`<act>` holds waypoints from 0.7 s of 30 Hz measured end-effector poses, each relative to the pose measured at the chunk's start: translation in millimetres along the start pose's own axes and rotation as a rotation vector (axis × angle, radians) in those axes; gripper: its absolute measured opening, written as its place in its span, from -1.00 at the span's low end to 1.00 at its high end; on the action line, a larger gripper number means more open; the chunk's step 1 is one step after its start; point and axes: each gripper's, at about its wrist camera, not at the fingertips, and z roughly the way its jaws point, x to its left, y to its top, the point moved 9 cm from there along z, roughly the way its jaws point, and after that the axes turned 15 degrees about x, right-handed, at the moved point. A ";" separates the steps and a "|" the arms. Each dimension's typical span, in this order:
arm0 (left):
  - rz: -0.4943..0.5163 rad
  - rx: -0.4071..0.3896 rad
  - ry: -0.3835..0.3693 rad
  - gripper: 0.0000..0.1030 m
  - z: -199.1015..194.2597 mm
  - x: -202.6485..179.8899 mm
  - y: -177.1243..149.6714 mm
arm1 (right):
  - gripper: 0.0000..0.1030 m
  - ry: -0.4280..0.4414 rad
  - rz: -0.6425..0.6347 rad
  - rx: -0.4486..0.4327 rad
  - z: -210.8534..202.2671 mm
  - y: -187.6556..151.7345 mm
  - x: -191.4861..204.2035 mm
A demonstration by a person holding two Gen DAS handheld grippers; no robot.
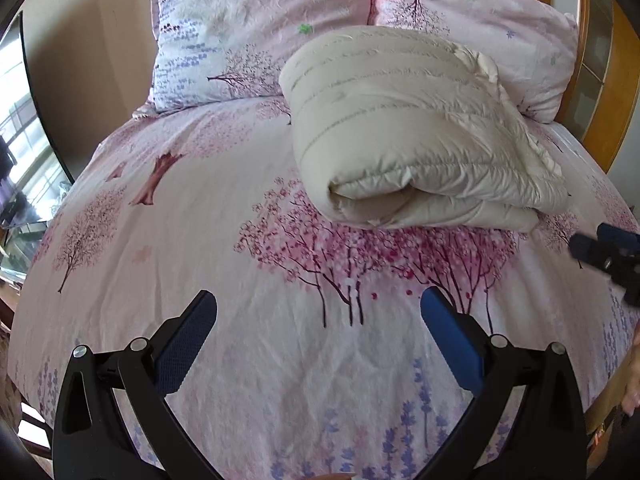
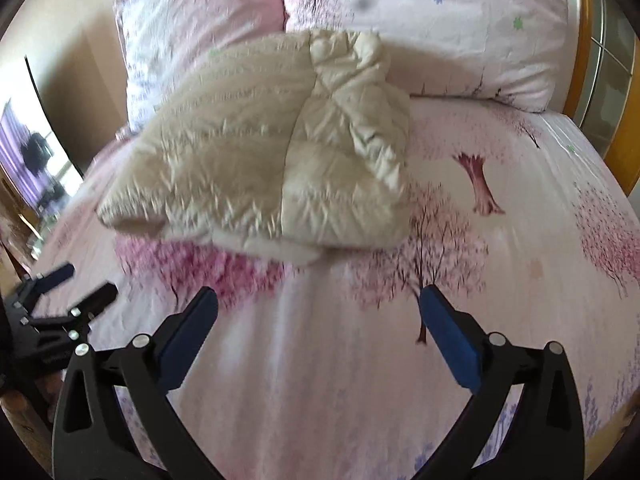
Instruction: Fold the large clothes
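Note:
A cream quilted down jacket lies folded into a thick bundle on the pink floral bed sheet, just in front of the pillows. In the right wrist view the same jacket sits ahead and slightly left. My left gripper hovers over the sheet short of the bundle, open with nothing between its blue pads. My right gripper is also open and empty, held back from the jacket. The right gripper's tip shows at the right edge of the left view; the left gripper shows at the lower left of the right view.
Two pink floral pillows lean at the head of the bed behind the jacket. A wooden headboard stands at the right. A wall and a dark-framed window or screen lie to the left. A hand shows at the right edge.

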 end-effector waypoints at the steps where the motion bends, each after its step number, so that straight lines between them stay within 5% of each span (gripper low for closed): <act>1: 0.001 0.005 0.003 0.97 0.2 -0.7 -0.2 | 0.96 -0.003 -0.005 0.012 2.7 -3.3 2.2; 21: -0.013 0.085 0.006 0.97 14.0 2.8 -0.1 | 0.96 -0.071 -0.018 0.104 22.6 -18.2 1.5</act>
